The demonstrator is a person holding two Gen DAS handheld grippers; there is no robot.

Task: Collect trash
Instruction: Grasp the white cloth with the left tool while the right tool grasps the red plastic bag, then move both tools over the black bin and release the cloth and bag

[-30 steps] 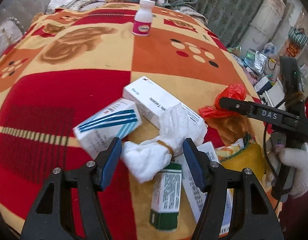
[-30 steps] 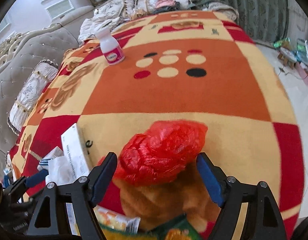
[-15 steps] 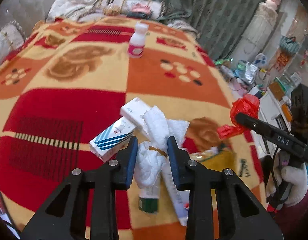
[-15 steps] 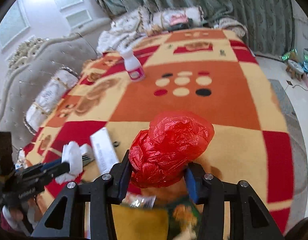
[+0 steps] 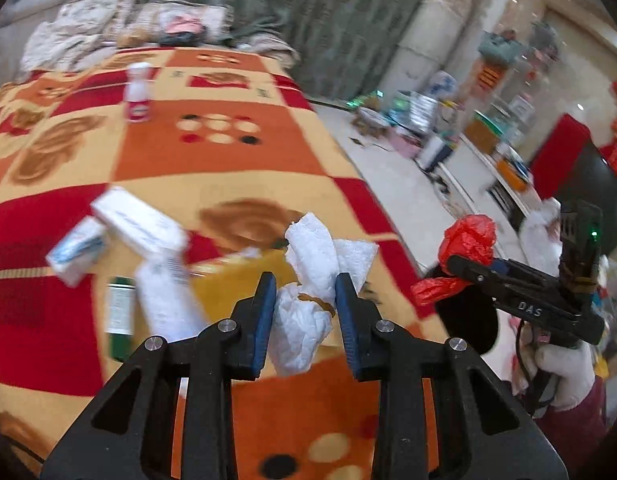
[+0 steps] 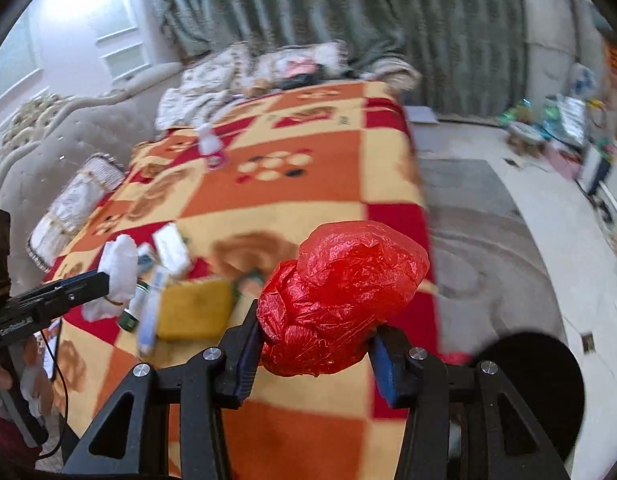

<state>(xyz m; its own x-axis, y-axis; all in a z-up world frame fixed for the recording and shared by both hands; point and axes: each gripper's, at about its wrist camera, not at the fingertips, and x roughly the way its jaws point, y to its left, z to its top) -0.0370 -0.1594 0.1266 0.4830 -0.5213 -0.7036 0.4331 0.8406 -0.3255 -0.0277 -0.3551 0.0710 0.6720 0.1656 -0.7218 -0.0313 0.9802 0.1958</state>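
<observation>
Both grippers have risen off the blanket since a second ago, each carrying trash that then lay on the bed; the jaws of each closed within that second.

- Left gripper (image 5: 305,312): clamped on the tissue wad (image 5: 320,276), which is clear of the blanket, its loose end sticking up past the fingertips.
- Right gripper (image 6: 314,344): clamped on the red bag (image 6: 340,296), crumpled into a ball and held over the near edge of the bed. In the left view it shows at right, held in a white-gloved hand (image 5: 564,372).
- Blanket (image 5: 228,168): red, orange and yellow checks, covering the bed.
- Boxes (image 5: 136,224): several white cartons in a loose heap on the blanket, blurred; one green-ended carton (image 5: 119,316) lies among them.
- Yellow packet (image 6: 196,308): flat on the blanket beside the boxes.
- Bottle (image 5: 138,94): white with pink label, upright, well apart near the far end.
- Black round thing (image 6: 528,376): on the floor beside the bed; what it is cannot be told.
</observation>
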